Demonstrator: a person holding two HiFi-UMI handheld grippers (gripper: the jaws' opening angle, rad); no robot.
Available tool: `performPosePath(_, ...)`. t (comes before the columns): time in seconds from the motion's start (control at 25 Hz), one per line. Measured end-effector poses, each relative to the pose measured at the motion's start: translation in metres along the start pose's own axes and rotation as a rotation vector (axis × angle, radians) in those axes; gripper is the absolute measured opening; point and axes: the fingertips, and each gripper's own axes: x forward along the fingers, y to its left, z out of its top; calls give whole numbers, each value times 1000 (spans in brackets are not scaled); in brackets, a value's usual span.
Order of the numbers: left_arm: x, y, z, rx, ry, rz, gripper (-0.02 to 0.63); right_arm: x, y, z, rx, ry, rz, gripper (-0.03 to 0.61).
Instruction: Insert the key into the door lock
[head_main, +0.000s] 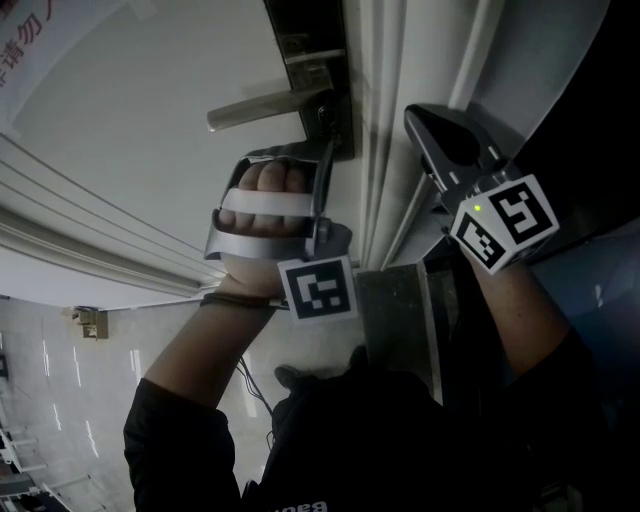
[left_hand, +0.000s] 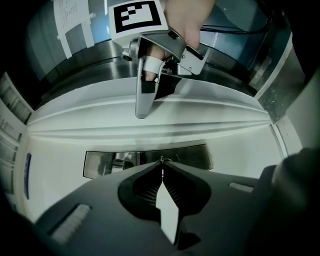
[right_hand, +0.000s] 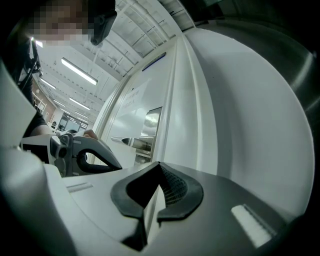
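Observation:
The dark metal lock plate (head_main: 315, 60) with its silver lever handle (head_main: 262, 104) sits on the white door. My left gripper (head_main: 328, 122) is shut, its tips right at the plate below the handle. In the left gripper view a small metal piece, seemingly the key (left_hand: 161, 160), pokes out from the shut left gripper (left_hand: 161, 165), touching the lock plate (left_hand: 192, 157). My right gripper (head_main: 422, 120) is shut on nothing and hangs beside the door frame, right of the lock. The right gripper view shows the right gripper (right_hand: 159, 167) empty, with the handle (right_hand: 129, 141) beyond.
White door frame mouldings (head_main: 385, 120) run between the two grippers. A paper notice (head_main: 40, 50) hangs on the door at the upper left. A grey metal sill (head_main: 395, 310) lies below the frame. The tiled floor (head_main: 60, 380) shows at lower left.

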Motion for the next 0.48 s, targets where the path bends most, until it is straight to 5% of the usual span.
performPosePath(0.48, 5, 1, 0, -25, 3, 19, 31, 0, 0, 1, -3, -4, 9, 3)
